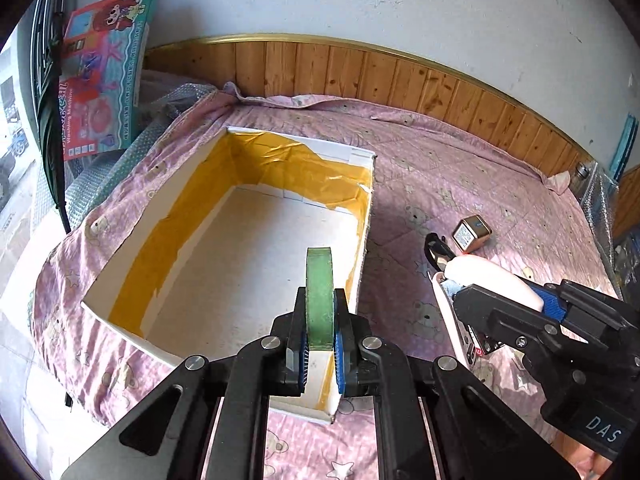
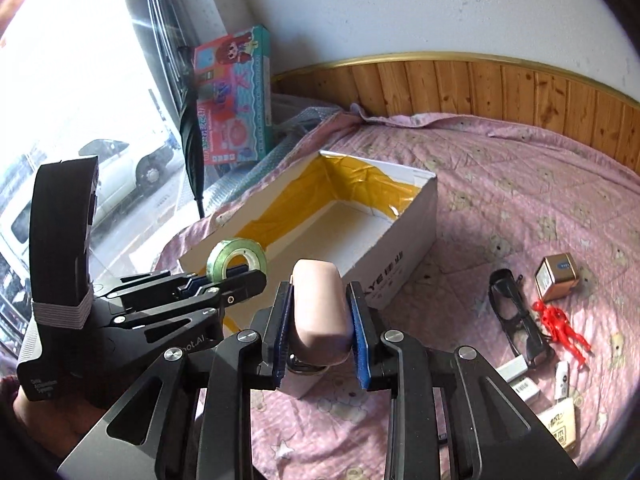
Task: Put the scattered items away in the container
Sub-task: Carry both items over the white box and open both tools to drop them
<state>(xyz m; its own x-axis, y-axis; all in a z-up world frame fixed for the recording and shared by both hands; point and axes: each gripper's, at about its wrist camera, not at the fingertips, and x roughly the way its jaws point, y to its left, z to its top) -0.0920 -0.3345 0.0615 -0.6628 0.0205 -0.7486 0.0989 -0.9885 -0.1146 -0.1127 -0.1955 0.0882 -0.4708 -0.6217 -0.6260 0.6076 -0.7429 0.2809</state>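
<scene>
Clamped between the left gripper's [image 1: 320, 344] pads, a green tape roll [image 1: 319, 296] hung over the white box's [image 1: 224, 264] near end. Only the right wrist view showed the right gripper [image 2: 320, 340] squeezing a pink case [image 2: 318, 312], plus sunglasses [image 2: 516, 316], a red figure [image 2: 560, 320] and a small carton [image 2: 558, 276] on the bedspread's [image 2: 500, 184] right side.

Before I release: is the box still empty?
Empty: the box floor shows bare white, and the green tape roll is held above it.
</scene>
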